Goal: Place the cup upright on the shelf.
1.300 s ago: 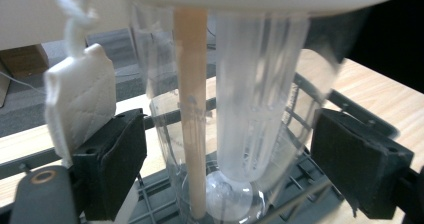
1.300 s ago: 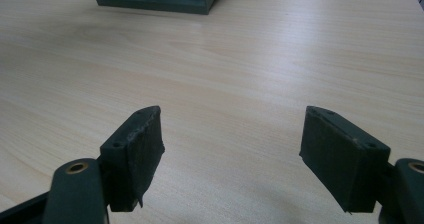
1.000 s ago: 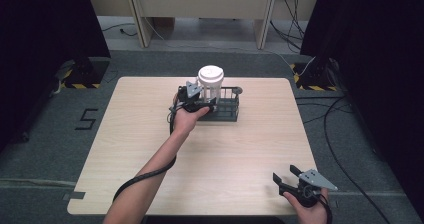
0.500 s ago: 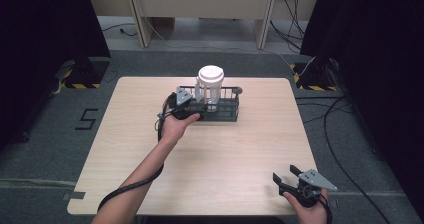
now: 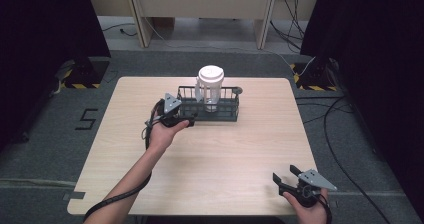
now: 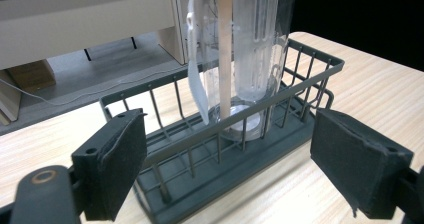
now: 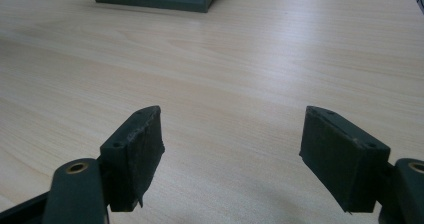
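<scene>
The dark wire basket (image 5: 209, 109) sits toward the far middle of the pale wood-grain desk (image 5: 225, 154), its long axis running left to right, with a clear, white-lidded plastic jar (image 5: 210, 86) standing upright inside it. The left gripper (image 5: 175, 118) is at the basket's left end, jaws spread wide and holding nothing, the thin rails straight ahead between them. The right gripper (image 5: 287, 176) rests well apart at the near right edge, equally wide open and empty.

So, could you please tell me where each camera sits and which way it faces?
High view: above the person's side, facing forward and down on the table; forearms and both hands show.
Left gripper view: on the left gripper, facing the wire basket and clear bottle; open jaws.
Right gripper view: on the right gripper, facing across the table; open jaws.
All share the basket.
</scene>
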Demonstrator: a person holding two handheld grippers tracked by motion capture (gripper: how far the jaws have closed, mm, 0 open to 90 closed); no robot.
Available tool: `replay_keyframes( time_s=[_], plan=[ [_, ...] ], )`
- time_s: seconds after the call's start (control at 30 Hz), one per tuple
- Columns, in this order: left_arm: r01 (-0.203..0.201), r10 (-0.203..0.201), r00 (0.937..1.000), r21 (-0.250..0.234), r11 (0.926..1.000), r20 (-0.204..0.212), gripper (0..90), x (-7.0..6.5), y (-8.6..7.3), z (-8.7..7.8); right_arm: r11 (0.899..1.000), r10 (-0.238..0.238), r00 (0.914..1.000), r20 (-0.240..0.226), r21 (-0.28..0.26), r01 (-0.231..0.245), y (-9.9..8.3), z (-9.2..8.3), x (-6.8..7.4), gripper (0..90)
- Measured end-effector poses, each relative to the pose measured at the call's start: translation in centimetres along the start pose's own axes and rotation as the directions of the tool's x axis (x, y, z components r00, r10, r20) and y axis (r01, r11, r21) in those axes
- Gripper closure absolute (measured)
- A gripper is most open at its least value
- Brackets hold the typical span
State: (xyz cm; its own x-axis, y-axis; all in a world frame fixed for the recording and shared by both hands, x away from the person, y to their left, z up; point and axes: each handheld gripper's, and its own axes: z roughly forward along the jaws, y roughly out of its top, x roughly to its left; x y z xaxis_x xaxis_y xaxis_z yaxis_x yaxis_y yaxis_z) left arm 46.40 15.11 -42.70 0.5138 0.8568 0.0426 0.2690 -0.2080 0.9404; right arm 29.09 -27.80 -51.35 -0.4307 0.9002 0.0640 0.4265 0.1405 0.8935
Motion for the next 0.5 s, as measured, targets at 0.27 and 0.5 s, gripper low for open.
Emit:
replay_keyframes(
  time_s=[0.27,0.5],
  plan=[
    [-0.005,0.005,1.0,-0.008,1.0,-0.002,14.5,0.4,-0.8,-2.0,1.0,0.0,1.0,0.001,0.001,0.0,0.0,0.0,0.0,25.5],
    [0.0,0.0,1.0,-0.011,0.9999,-0.004,14.5,0.7,-1.6,-3.4,1.0,0.0,1.0,0.004,0.003,0.0,0.0,0.0,0.0,25.5]
  ],
)
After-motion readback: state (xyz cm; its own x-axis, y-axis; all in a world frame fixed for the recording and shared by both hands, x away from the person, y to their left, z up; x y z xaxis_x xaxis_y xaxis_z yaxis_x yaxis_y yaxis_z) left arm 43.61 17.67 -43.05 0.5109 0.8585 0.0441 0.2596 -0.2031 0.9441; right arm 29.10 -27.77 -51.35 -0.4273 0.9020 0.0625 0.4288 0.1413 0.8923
